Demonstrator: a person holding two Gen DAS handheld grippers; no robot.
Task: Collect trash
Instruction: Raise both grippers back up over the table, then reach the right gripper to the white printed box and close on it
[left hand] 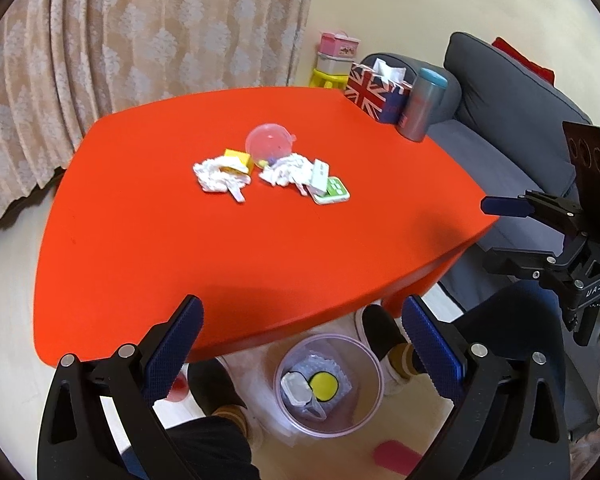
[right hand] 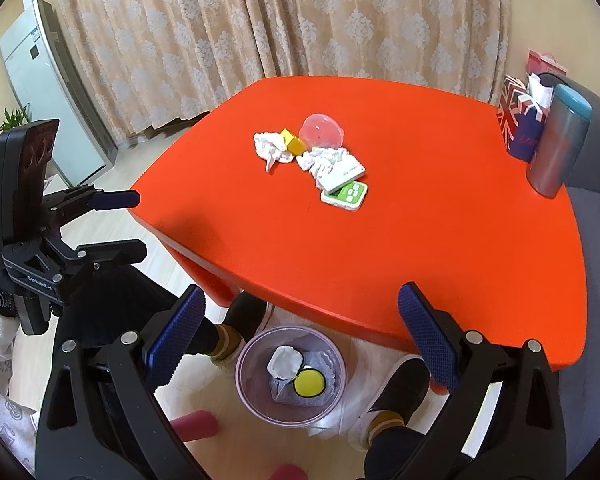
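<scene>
Trash lies in a heap mid-table on the red table (left hand: 180, 260): two crumpled tissues (left hand: 216, 176) (left hand: 284, 170), a yellow box (left hand: 238, 160), a clear pink capsule (left hand: 268, 146), a white box (left hand: 318, 176) and a green-and-white box (left hand: 332, 192). The same heap (right hand: 320, 160) shows in the right wrist view. On the floor below the table's near edge stands a clear bin (left hand: 284, 360) (right hand: 244, 360) holding a yellow disc, a white piece and bubble wrap. My left gripper (left hand: 302, 308) and right gripper (right hand: 302, 296) both hang open and empty above the bin.
A flag-patterned tissue box (left hand: 374, 92) and a grey tumbler (left hand: 424, 106) stand at the table's far right corner beside a grey sofa (left hand: 520, 120). A person's black shoes (left hand: 380, 328) flank the bin. Curtains hang behind, and an air conditioner (right hand: 48, 100) stands at the left.
</scene>
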